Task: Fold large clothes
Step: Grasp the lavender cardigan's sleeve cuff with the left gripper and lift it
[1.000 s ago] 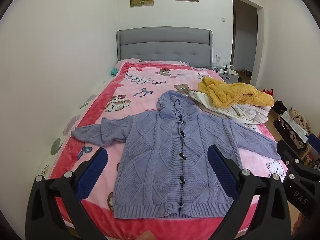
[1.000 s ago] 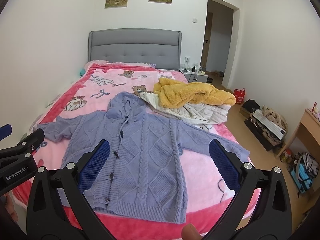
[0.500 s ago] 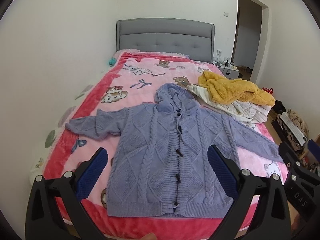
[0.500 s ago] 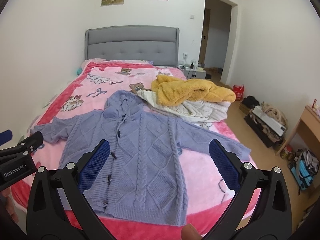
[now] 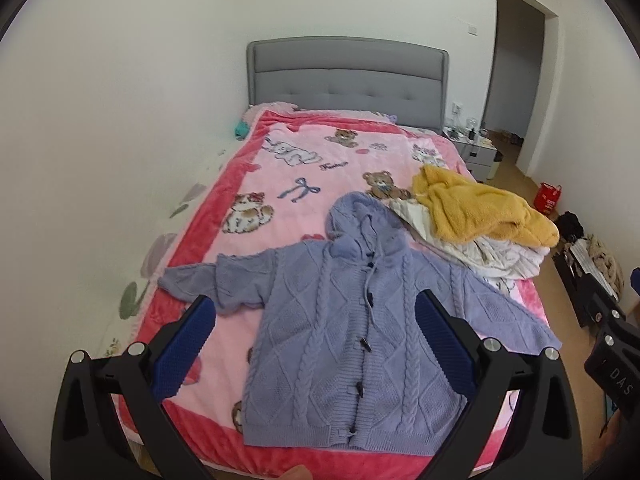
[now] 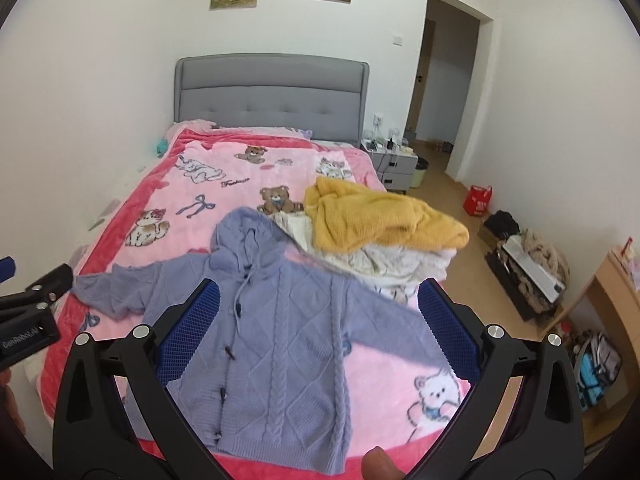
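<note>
Bed w/ pink plush cartoon-print blanket [image 5: 256, 168] carries the lavender cable-knit hooded cardigan [image 5: 344, 344], spread flat, front up, hem at the foot edge, sleeves out. Yellow fleece garment [image 5: 480, 208] heaped by the right edge. Left hand-held gripper [image 5: 314, 334] & right hand-held gripper [image 6: 318, 320] both released, above the knit. Chunky, stretchy knit: pinch each sleeve near the cuff, fold inward.

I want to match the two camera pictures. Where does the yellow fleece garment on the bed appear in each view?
Left wrist view: the yellow fleece garment lies right of centre, on a white pile of clothes, beyond the purple knitted cardigan.
Right wrist view: the same garment lies just right of centre, above the cardigan's hood.
Shared landmark: the grey padded headboard.
</note>
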